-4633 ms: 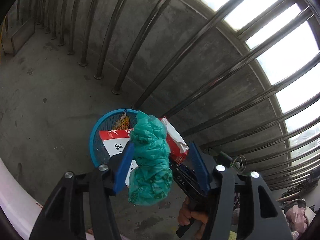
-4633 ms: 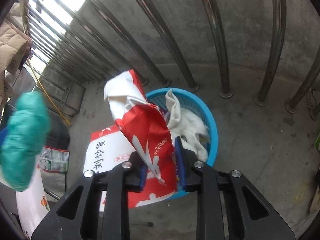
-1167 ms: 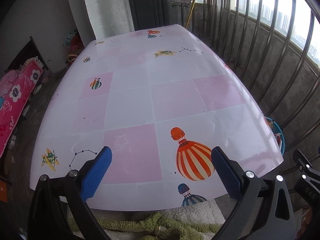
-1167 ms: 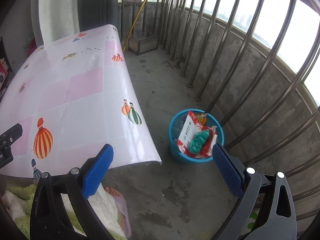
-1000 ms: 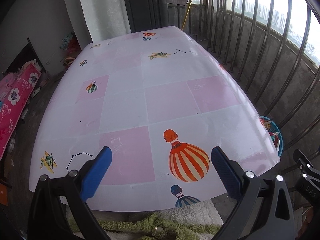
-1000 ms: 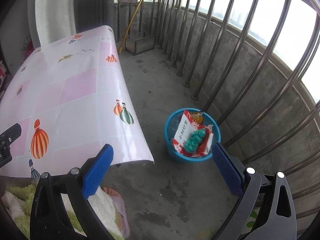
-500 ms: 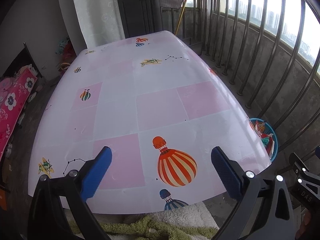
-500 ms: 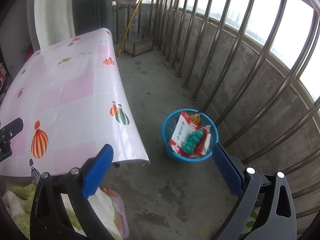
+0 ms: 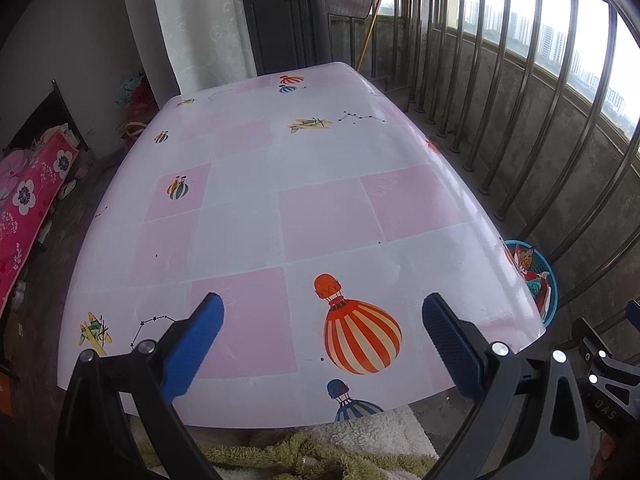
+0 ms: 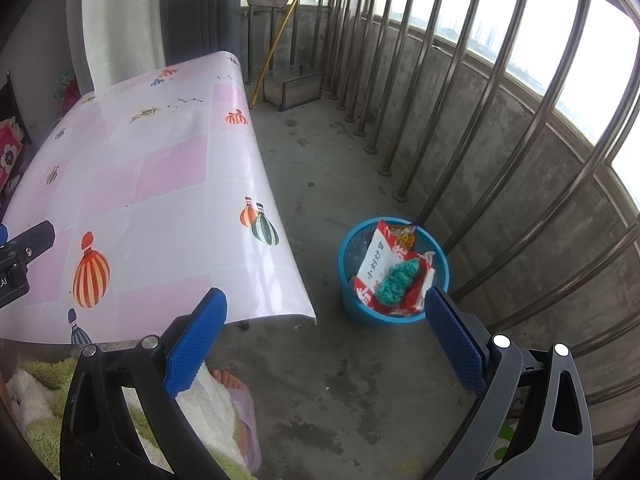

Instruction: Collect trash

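"DAS" on right tool (image 9: 604, 376) (partial)

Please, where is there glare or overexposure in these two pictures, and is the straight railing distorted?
Left wrist view: sheen on the tablecloth right edge, sky white behind the railing. Right wrist view: sky blown out, bars bowed by fisheye; the basket stays sharp.

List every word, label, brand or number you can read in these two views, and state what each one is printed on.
"DAS": white letters on the black body of the right gripper, seen in the left wrist view.
"AI": end of a cut-off label on the left gripper, seen in the right wrist view.
Black Chinese characters on the white panel of the red and white snack bag in the blue basket: too small and tilted to read.
Tablecloth: pictures only, no words.
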The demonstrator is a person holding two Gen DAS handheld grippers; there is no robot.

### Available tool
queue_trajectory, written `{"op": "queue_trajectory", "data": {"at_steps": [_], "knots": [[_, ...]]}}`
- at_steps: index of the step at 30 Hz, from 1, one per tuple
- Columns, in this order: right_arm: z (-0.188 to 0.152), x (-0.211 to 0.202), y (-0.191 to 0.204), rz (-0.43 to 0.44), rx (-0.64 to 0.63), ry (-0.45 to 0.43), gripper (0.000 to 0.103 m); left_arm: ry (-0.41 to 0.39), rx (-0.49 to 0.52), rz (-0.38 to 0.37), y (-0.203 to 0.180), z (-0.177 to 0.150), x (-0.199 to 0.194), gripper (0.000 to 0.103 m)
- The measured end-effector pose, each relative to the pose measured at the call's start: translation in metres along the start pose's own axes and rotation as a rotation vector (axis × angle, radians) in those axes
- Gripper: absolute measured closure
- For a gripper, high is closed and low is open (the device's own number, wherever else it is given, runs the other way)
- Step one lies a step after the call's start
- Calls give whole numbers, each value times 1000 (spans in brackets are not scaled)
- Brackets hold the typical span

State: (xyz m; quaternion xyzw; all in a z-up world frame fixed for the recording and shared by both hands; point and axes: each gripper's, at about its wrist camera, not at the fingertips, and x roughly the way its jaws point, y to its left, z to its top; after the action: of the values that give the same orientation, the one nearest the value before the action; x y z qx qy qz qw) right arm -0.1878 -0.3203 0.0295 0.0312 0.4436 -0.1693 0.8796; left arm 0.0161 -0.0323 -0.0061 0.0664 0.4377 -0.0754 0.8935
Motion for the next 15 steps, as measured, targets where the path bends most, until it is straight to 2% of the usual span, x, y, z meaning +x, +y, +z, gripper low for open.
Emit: {"op": "queue_trajectory", "data": {"at_steps": [15], "knots": [[0, 0, 0, 1, 1, -1, 8, 10, -8, 7, 2, -2, 0, 6]]}}
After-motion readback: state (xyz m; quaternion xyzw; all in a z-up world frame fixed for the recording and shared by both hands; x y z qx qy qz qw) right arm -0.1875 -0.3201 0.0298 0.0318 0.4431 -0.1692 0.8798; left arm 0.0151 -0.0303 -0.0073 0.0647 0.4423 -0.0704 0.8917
